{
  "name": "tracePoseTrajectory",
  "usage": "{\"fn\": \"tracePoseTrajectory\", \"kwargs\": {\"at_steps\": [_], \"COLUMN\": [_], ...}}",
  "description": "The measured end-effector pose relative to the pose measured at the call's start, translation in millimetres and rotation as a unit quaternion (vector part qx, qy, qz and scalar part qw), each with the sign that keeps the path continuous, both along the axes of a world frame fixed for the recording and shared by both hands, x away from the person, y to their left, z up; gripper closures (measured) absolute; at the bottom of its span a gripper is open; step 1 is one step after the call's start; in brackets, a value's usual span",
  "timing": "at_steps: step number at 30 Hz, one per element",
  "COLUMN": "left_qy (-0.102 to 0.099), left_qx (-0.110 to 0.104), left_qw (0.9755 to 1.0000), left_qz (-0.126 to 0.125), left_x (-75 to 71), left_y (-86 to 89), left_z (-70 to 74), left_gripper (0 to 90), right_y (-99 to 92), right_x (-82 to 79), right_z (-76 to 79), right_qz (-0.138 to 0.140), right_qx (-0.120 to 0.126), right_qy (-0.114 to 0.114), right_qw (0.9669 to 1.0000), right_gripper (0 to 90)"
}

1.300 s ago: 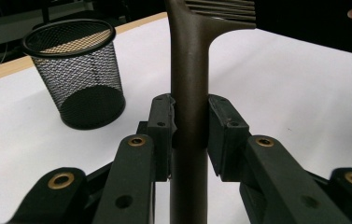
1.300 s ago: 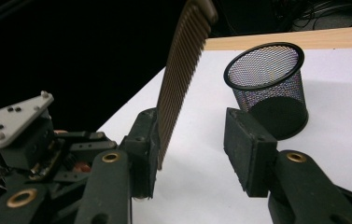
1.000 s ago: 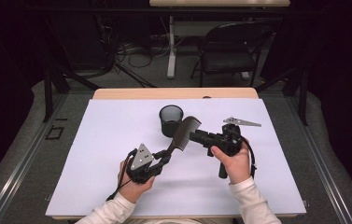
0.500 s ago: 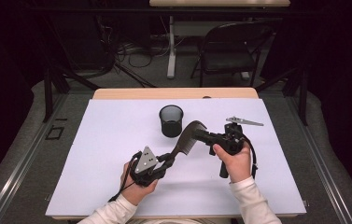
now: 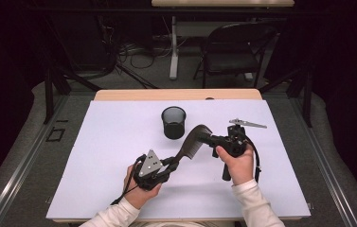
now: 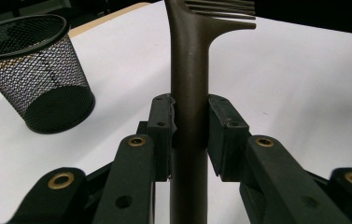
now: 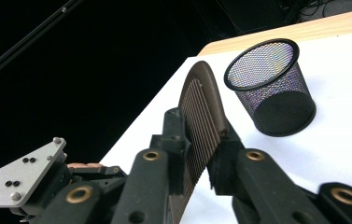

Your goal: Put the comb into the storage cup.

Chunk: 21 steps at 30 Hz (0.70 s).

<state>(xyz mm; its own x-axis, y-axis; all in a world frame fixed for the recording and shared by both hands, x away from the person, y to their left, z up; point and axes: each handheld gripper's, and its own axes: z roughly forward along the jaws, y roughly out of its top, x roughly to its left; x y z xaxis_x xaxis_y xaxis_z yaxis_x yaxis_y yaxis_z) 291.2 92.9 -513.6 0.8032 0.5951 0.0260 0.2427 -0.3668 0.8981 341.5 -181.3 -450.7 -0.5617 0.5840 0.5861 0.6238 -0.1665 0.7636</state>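
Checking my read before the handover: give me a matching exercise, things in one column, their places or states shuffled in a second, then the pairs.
Things:
1. comb
2. mesh cup
3. left gripper
4. right gripper

States:
A. clamps the toothed end; jaws just closing
B. upright on the white mat, nothing visible in it
C. held off the mat between both grippers
D. clamps the handle

Pairs: 1-C, 2-B, 3-D, 4-A

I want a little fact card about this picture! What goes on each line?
held thing: dark comb
left tongs: shut on the comb's handle
right tongs: have just been closing, now shut on the toothed end
cup: black mesh cup, upright, apart from the comb
other item: metal clip lying on the white table
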Motion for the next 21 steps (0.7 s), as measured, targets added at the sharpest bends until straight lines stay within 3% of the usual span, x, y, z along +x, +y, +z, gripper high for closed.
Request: {"fn": "tracePoseTrajectory", "kwargs": {"at_steps": [6,21], "left_qy": [0.001,0.0], "left_qx": [-0.002,0.001], "left_qw": [1.0,1.0], "left_qz": [-0.003,-0.003], "left_x": [-0.2,-0.1], "left_y": [0.1,0.0], "left_z": [0.0,-0.7], "left_gripper": [72.6,72.5], "right_y": [-1.5,-4.7], "right_x": [0.9,3.5], "right_z": [-0.3,-3.4], "right_qz": [0.015,0.024], "right_qx": [0.028,0.042], "right_qy": [0.012,0.026], "right_qw": [0.9994,0.9985], "right_gripper": [87.1,87.5]}}
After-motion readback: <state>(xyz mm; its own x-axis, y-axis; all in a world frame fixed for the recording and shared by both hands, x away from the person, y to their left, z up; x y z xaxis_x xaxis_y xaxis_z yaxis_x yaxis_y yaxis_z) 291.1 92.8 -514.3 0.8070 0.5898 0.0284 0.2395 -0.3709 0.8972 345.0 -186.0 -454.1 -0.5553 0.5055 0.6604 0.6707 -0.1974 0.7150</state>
